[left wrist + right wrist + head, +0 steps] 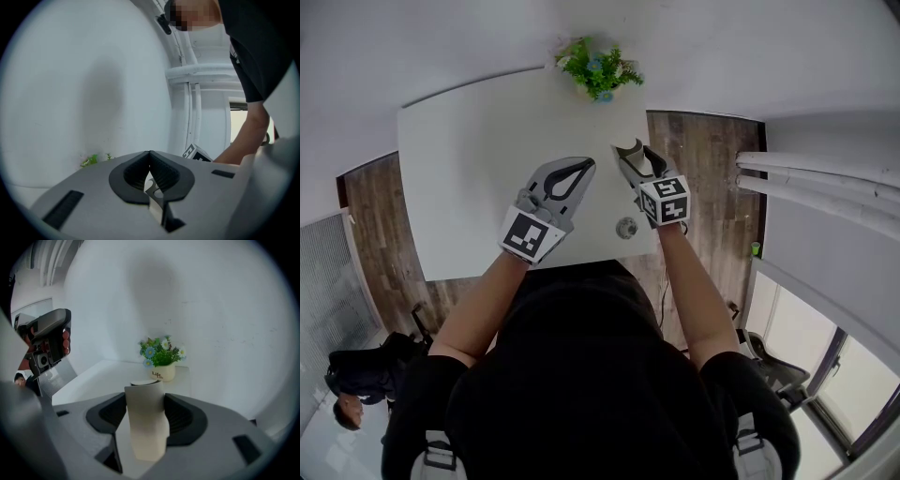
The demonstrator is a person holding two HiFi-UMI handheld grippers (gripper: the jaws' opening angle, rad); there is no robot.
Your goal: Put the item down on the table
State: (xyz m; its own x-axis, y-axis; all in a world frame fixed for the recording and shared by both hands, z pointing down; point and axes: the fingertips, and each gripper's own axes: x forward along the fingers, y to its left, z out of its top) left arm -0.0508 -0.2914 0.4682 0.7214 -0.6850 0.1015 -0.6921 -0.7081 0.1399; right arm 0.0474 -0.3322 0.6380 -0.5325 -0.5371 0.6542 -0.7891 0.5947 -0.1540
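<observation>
Right gripper view showed one pale, smooth cylindrical item pinched upright between your right gripper's ribbed jaws, over the one white table. Your left gripper was closed on nothing. One potted plant stood at the far edge, and wooden floor lay beside.

Upright beige cup inside the right claw

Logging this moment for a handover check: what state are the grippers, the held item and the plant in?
left gripper: jaws together, empty.
right gripper: jaws shut on the beige item.
beige item: clamped between the right jaws.
potted plant: upright at the table's far edge.
</observation>
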